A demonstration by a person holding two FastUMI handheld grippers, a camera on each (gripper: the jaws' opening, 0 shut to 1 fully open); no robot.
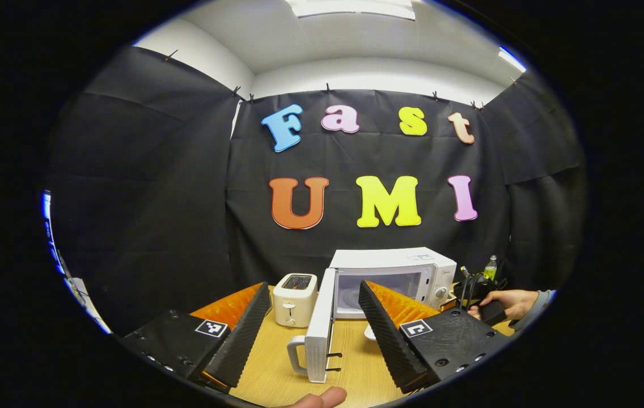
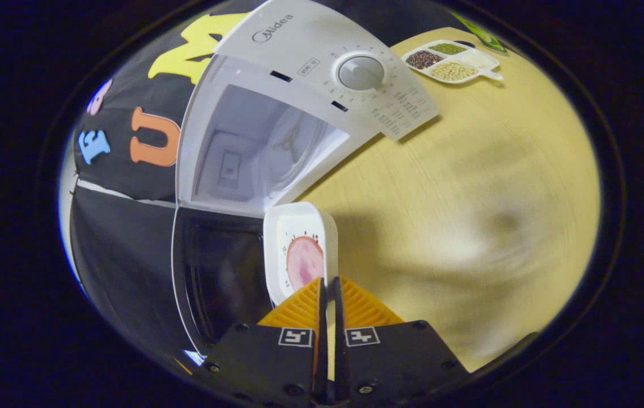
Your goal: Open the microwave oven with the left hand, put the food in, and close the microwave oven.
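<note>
The white microwave (image 1: pixel 395 271) stands on the wooden table with its door (image 1: pixel 319 323) swung wide open toward me. My left gripper (image 1: pixel 314 287) is open, hanging back from the door with nothing between its fingers. In the right gripper view the microwave's cavity (image 2: pixel 254 147) is open and bare, with the door (image 2: pixel 214 272) beside it. My right gripper (image 2: pixel 329 281) is shut on the rim of a white dish (image 2: pixel 299 238) holding a pink slice of food (image 2: pixel 304 262). The dish hangs just outside the cavity's mouth.
A white toaster (image 1: pixel 295 299) stands left of the open door. A hand (image 1: pixel 506 303) holding a black handle is at the right, with a bottle (image 1: pixel 490 266) behind it. A divided tray of beans (image 2: pixel 449 61) lies on the table (image 2: pixel 469 198) past the microwave's knob (image 2: pixel 360 72).
</note>
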